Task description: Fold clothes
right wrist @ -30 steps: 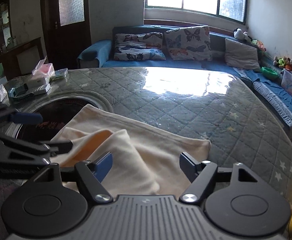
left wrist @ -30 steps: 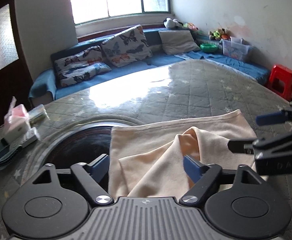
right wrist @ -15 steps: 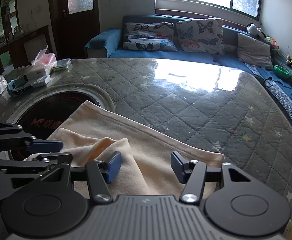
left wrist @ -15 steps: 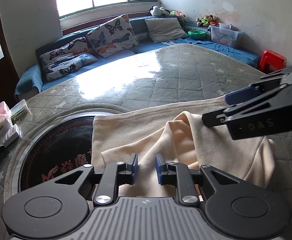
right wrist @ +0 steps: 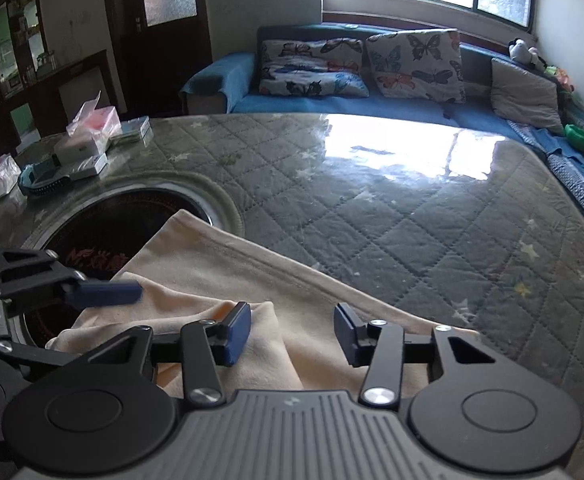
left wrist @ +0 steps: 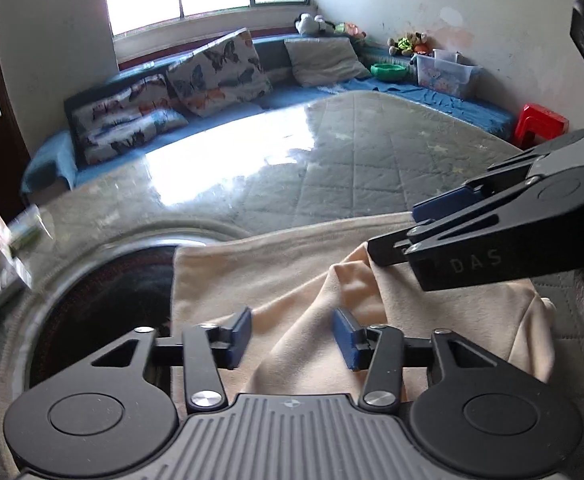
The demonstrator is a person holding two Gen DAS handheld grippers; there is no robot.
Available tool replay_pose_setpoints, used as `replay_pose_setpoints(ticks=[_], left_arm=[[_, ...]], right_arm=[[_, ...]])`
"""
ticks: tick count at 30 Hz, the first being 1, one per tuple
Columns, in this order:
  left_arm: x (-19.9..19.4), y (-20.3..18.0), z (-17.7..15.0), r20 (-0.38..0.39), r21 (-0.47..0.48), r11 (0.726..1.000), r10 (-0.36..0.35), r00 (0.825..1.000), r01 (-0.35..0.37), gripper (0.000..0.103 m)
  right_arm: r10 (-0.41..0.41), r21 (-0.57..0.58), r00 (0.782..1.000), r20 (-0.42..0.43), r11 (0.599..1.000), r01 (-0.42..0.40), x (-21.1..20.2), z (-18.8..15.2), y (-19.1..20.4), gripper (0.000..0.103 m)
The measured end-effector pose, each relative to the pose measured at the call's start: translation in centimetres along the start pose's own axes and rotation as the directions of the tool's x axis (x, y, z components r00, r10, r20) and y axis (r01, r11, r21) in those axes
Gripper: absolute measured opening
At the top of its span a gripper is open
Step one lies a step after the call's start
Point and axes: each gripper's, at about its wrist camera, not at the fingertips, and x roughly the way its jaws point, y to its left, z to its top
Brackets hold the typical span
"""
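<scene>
A cream-coloured garment lies partly folded on the quilted table, one edge over the dark round inset. It also shows in the right wrist view. My left gripper is open just above a raised fold of the cloth, holding nothing. My right gripper is open over the same cloth, its left pad close to a bunched fold. In the left wrist view the right gripper reaches in from the right above the cloth. In the right wrist view the left gripper shows at the left.
A dark round inset sits in the grey quilted table. Boxes, tissue packs and a brush lie at the table's left edge. A blue sofa with butterfly cushions stands behind; a red stool is at the right.
My left gripper was shut half a second ago and has opened. The right gripper stays open and has shifted slightly over the cloth.
</scene>
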Motion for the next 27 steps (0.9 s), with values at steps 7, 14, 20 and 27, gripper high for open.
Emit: replay_pose_setpoints(ticks=[7, 14, 20, 27], left_arm=[[-0.1, -0.3, -0.4, -0.003, 0.020, 0.999, -0.043, 0.999, 0.043, 0.021], [-0.2, -0.6, -0.3, -0.011, 0.027, 0.998, -0.058, 0.998, 0.058, 0.027], [-0.6, -0.2, -1.1, 0.014, 0.027, 0.999, -0.030, 0.999, 0.029, 0.005], [-3.9, 1.2, -2.3, 0.063, 0.008, 0.999, 0.044, 0.997, -0.044, 0.000]], right_arm=[[0.033, -0.008, 0.998, -0.054, 0.999, -0.034, 1.7, -0.2, 0.5, 0.026], [0.046, 0.024, 0.999, -0.030, 0.999, -0.045, 1.0, -0.4, 0.2, 0.011], [0.032, 0.046, 0.999, 0.008, 0.998, -0.032, -0.8, -0.4, -0.2, 0.009], [-0.003, 0.055, 0.998, 0.060, 0.999, 0.000, -3.4, -1.1, -0.4, 0.009]])
